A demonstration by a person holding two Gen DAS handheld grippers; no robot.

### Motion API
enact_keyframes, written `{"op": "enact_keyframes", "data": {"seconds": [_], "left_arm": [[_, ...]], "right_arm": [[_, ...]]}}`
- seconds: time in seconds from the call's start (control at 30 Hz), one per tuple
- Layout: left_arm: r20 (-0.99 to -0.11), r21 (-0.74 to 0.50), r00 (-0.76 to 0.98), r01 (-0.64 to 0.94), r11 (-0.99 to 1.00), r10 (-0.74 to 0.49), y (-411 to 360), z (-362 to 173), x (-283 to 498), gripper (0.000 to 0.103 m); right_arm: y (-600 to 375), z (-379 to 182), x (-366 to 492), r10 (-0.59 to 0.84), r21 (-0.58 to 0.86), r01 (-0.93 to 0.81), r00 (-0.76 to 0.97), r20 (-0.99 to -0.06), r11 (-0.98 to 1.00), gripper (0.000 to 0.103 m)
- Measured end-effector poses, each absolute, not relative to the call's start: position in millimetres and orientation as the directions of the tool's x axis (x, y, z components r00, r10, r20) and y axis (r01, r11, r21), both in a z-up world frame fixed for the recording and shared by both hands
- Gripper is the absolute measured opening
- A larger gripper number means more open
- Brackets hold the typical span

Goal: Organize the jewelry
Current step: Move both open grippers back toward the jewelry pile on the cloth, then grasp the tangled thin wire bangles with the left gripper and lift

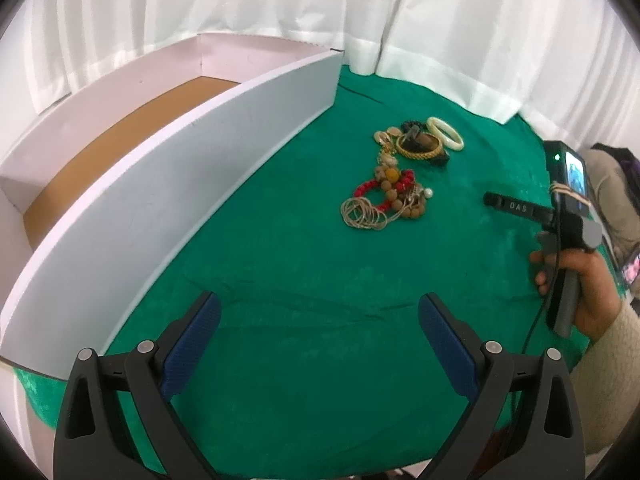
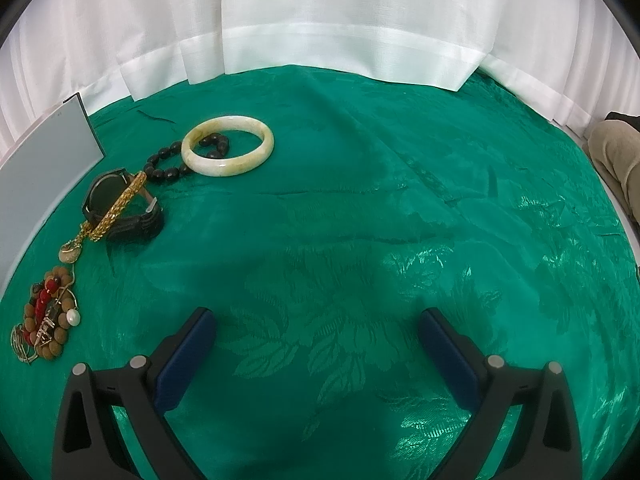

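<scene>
Gaping empty, both tongs; tangled jewelry pile blurs together, box cut off.

Before my left gripper the green damask tablecloth carries everything. The white open-topped cardboard box runs along its left edge. Right of the box lies the jewelry: the cream stone bangle nearest the far edge, overlapping the black bead bracelet; the black wristwatch nearer, the gold chain bracelet across it.
</scene>
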State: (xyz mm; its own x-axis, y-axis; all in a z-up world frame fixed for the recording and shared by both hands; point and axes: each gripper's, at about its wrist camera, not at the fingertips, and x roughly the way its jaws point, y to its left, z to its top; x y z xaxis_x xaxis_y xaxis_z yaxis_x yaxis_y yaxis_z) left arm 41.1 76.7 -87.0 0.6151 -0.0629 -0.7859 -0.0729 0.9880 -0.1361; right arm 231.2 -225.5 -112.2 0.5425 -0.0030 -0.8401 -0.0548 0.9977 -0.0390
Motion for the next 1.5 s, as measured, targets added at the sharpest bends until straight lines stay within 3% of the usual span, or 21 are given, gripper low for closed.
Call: {"op": "enact_keyframes", "data": {"seconds": [0.17, 0.53, 0.63, 0.7, 0.73, 0.8, 0.87, 1.1, 1.5], "left_arm": [[-0.797, -0.145, 0.594, -0.019, 0.989, -0.105, 69.4, -91.0, 56.5, 0.099], [-0.812, -0.056, 0.573, 0.111, 0.992, -0.110, 35.2, -117.0, 131.3, 0.094], [-0.807, -0.010, 0.583, 0.143, 0.990, -0.092, 25.5, -125.9, 146.9, 0.082], [-0.816, 0.021, 0.574, 0.149, 0.989, -0.069, 21.3, -133.9, 153.4, 0.061], [-0.828, 0.023, 0.556, 0.155, 0.988, -0.068, 20.1, -137.8, 155.2, 0.043], [-0.827, -0.002, 0.555, 0.150, 0.989, -0.086, 21.8, -137.0, 150.2, 0.028], [-0.828, -0.058, 0.546, 0.146, 0.988, -0.129, 25.5, -134.2, 144.7, 0.023], [-0.764, -0.215, 0.592, 0.139, 0.967, -0.255, 41.8, -93.5, 112.0, 0.020], [-0.690, -0.378, 0.609, 0.158, 0.912, -0.391, 53.6, -34.3, 103.9, 0.020]], "right_arm": [[-234.0, -86.6, 211.5, 0.052, 0.034, -0.042, 0.597, -0.801, 0.999, 0.103], [-226.5, -30.1, 114.1, 0.152, 0.026, -0.197, 0.659, -0.736, 0.980, 0.103], [-224.2, -29.1, 97.0, 0.158, 0.019, -0.213, 0.660, -0.734, 0.977, 0.103], [-222.0, -29.6, 89.3, 0.164, 0.015, -0.225, 0.659, -0.734, 0.974, 0.103], [-222.0, -29.4, 87.8, 0.164, 0.012, -0.229, 0.659, -0.734, 0.973, 0.103], [-219.7, -29.7, 82.3, 0.162, -0.001, -0.238, 0.662, -0.732, 0.971, 0.103], [-219.2, -29.7, 79.6, 0.162, -0.003, -0.241, 0.664, -0.730, 0.971, 0.103], [-219.9, -27.4, 75.0, 0.170, 0.019, -0.226, 0.673, -0.720, 0.974, 0.103], [-217.0, -21.2, 61.5, 0.190, 0.031, -0.237, 0.685, -0.703, 0.971, 0.103]]}}
